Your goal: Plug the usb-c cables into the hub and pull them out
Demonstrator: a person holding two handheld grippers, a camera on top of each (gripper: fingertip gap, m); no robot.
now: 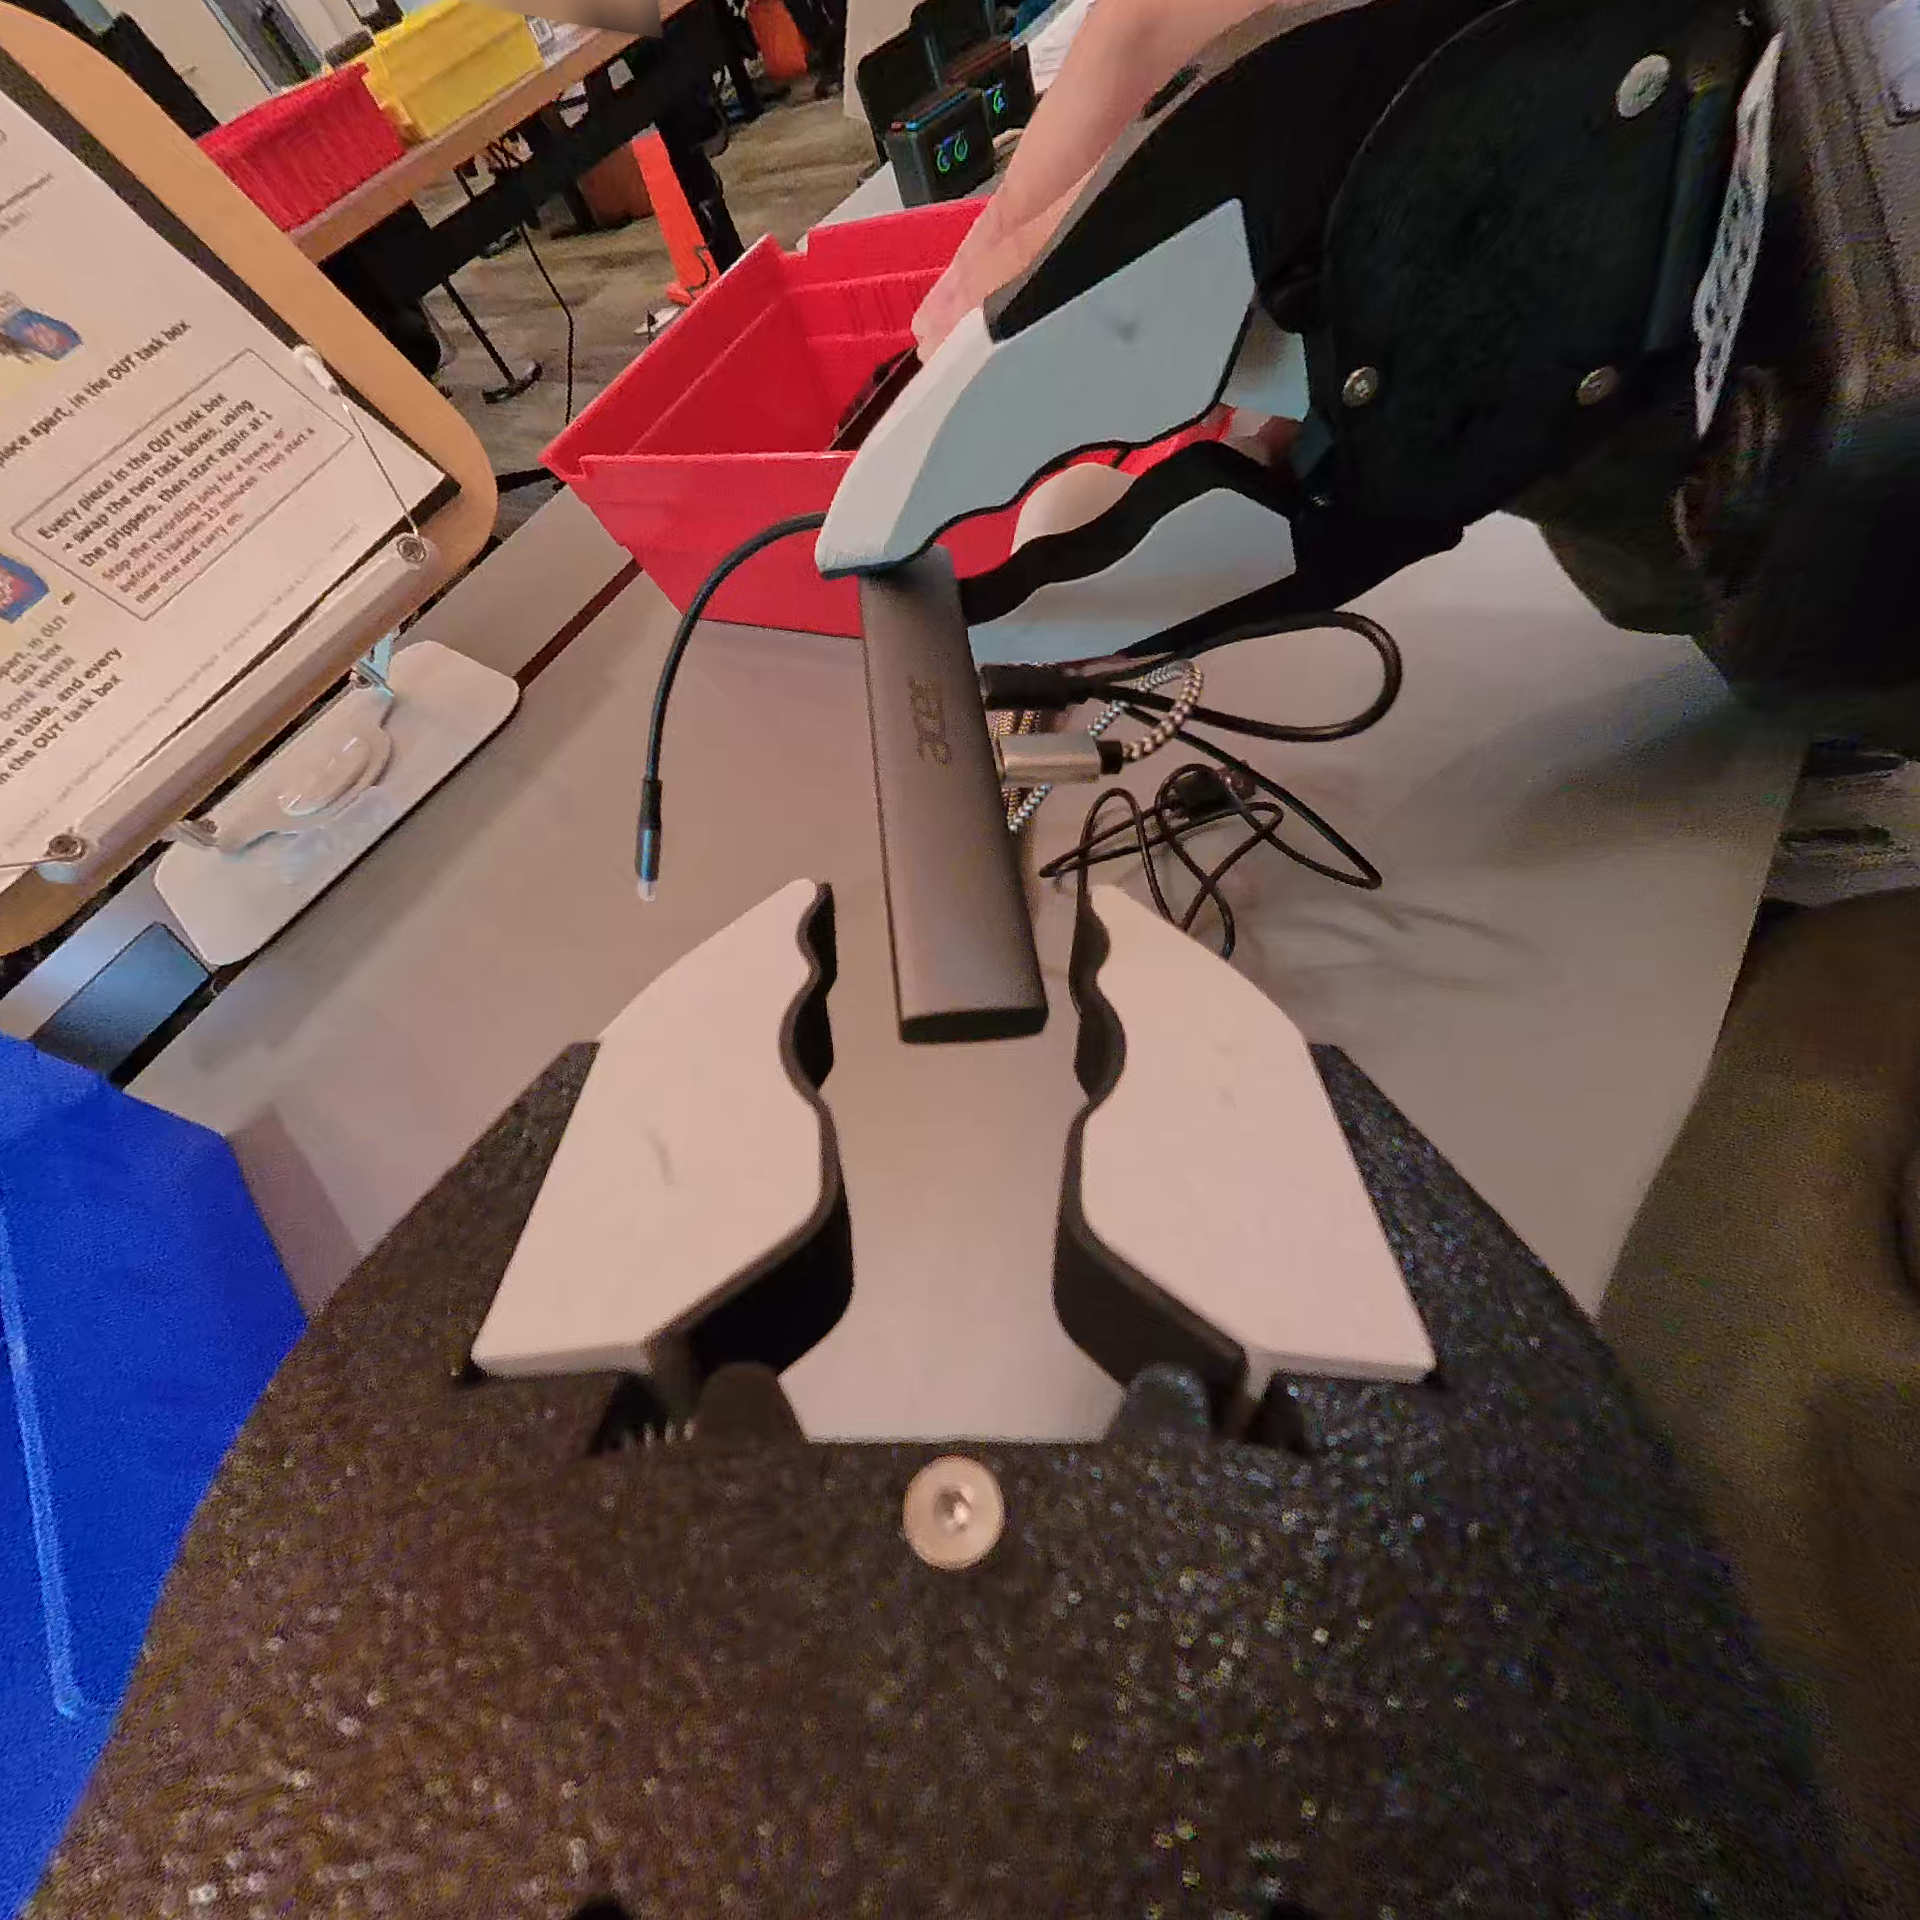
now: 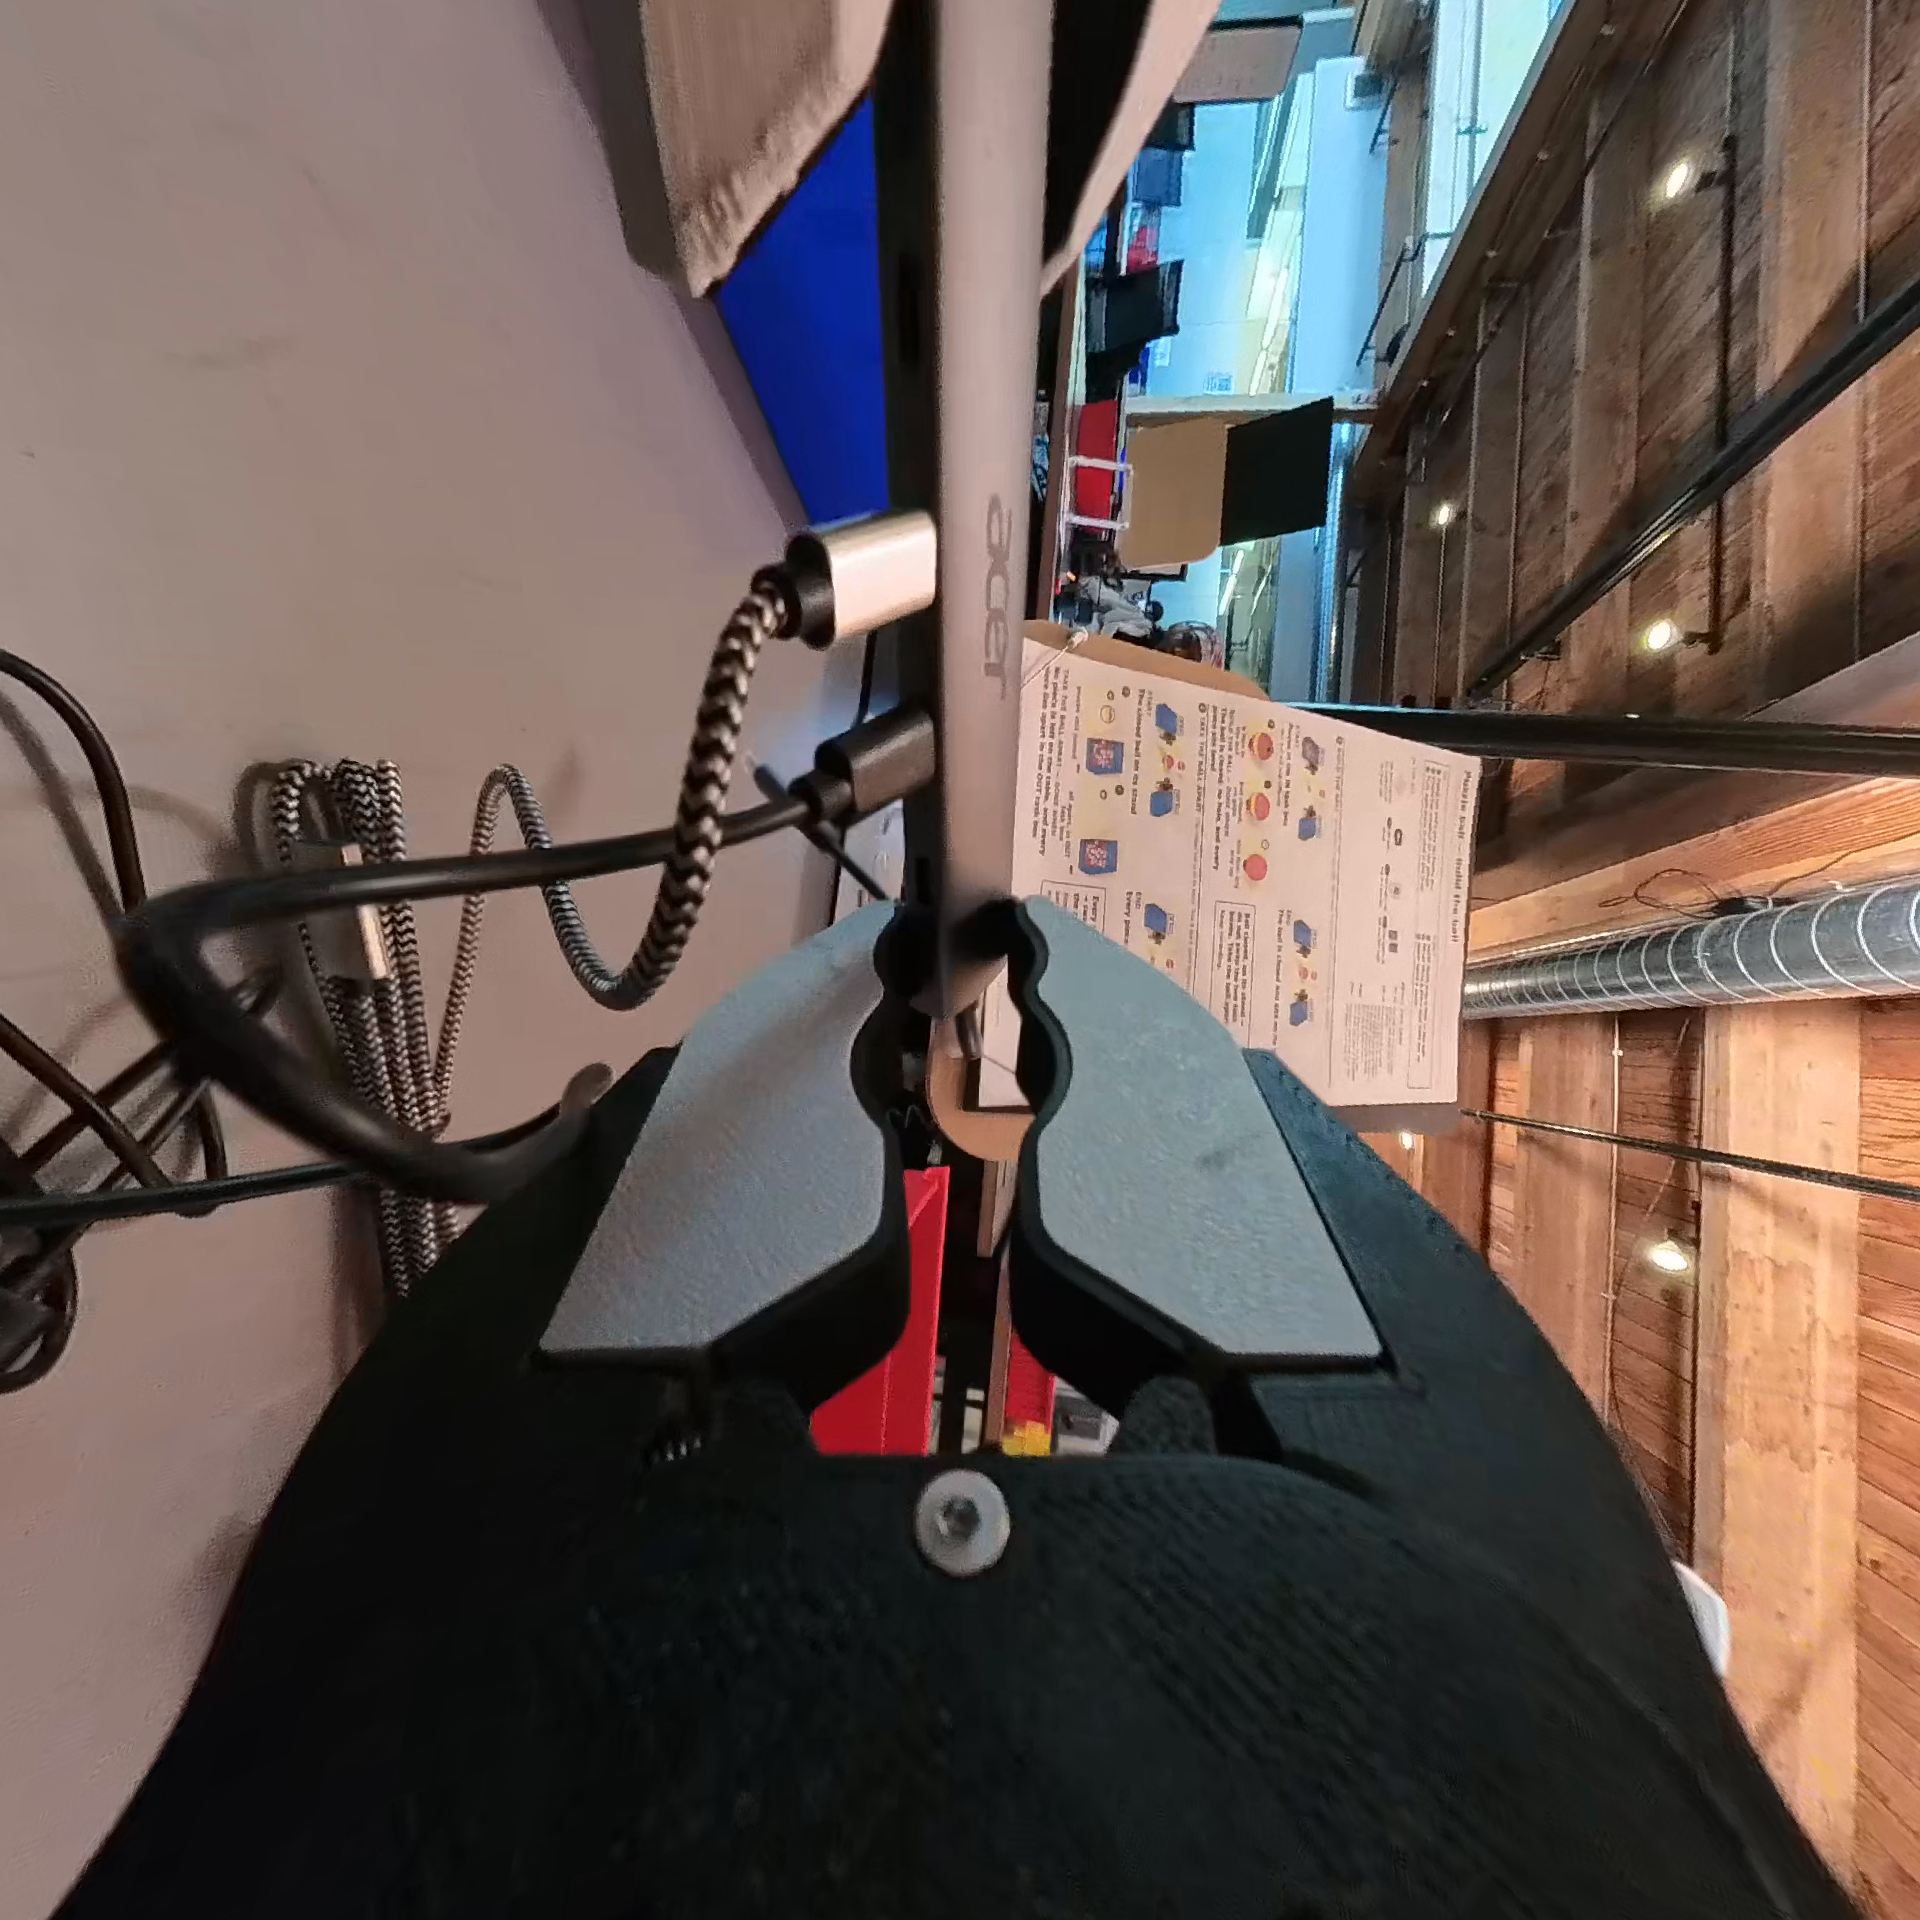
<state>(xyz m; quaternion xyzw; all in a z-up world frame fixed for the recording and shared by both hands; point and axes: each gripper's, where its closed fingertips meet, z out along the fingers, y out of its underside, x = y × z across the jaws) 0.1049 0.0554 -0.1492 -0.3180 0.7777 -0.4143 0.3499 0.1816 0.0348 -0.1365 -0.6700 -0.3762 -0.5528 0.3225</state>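
right gripper (image 2: pixel 951 961) pinches hub (image 1: pixel 951 821) end, steadying it for us | left gripper (image 1: pixel 951 997) spread, empty | two cables (image 2: pixel 717 769) seated in hub

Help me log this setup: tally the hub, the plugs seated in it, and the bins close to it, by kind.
Hub: 1
Plugs in it: 2 (silver plug, black plug)
Bins: 2 (red bin, blue bin)
Total: 5
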